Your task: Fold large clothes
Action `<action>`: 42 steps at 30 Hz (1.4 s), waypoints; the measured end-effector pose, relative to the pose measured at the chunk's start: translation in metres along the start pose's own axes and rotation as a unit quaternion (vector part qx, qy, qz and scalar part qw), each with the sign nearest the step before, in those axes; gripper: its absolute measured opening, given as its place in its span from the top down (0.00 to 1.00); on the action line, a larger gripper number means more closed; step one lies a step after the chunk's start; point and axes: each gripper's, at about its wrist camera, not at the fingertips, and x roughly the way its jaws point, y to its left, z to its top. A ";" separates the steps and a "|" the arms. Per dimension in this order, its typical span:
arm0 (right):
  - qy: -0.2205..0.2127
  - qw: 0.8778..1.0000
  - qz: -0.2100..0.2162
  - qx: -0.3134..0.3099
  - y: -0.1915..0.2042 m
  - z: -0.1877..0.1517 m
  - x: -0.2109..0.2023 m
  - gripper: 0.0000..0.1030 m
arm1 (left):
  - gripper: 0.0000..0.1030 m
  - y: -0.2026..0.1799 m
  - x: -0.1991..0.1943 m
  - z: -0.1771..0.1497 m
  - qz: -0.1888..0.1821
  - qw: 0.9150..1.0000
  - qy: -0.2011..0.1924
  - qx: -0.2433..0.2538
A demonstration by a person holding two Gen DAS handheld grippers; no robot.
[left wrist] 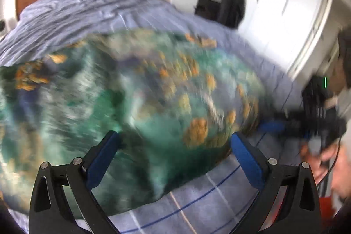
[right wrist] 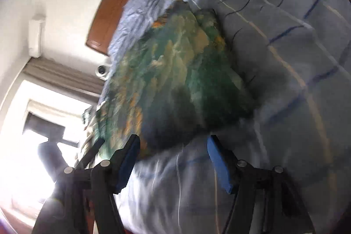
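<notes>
Two tools hang over the bed where your green-and-orange garment lies spread, just ahead of both. Your left tool gapes wide, empty above the cloth. Only its view shows the right tool; your right tool stands open, holding nothing.

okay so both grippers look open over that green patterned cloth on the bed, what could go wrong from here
1. The green and orange garment lies bunched on the blue checked bedspread, and both views are blurred; a hasty pinch may catch the bedspread too.
2. The right gripper is open with only bedspread between its fingers, so closing now would likely miss the garment.
3. The left gripper is also open, so nothing holds the garment and a fold could slump.
</notes>
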 end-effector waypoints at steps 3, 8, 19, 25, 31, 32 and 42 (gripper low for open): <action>-0.045 0.996 -0.001 0.071 -0.011 0.008 0.013 0.32 | 0.02 -0.007 0.014 -0.010 0.010 0.999 0.016 0.025; -0.108 0.984 0.000 0.143 -0.024 0.009 0.011 0.47 | 0.01 -0.008 0.021 -0.010 0.009 0.998 0.033 0.049; -0.178 0.957 -0.095 -0.208 0.110 -0.019 -0.036 0.69 | 0.09 0.023 -0.084 0.085 -0.049 0.998 0.005 -0.043; -0.197 0.893 -0.143 -0.379 0.187 -0.055 -0.026 0.69 | 0.07 -0.017 -0.106 0.143 -0.079 0.996 0.032 0.031; -0.188 0.820 -0.178 -0.510 0.232 -0.101 -0.005 0.69 | 0.07 -0.038 -0.085 0.158 -0.053 0.990 0.099 0.080; -0.186 0.806 -0.183 -0.532 0.237 -0.110 0.001 0.69 | 0.07 -0.039 -0.078 0.159 -0.039 0.989 0.113 0.088; -0.159 0.749 -0.160 -0.622 0.265 -0.153 0.025 0.59 | 0.69 0.024 -0.071 0.141 0.048 0.987 0.142 0.058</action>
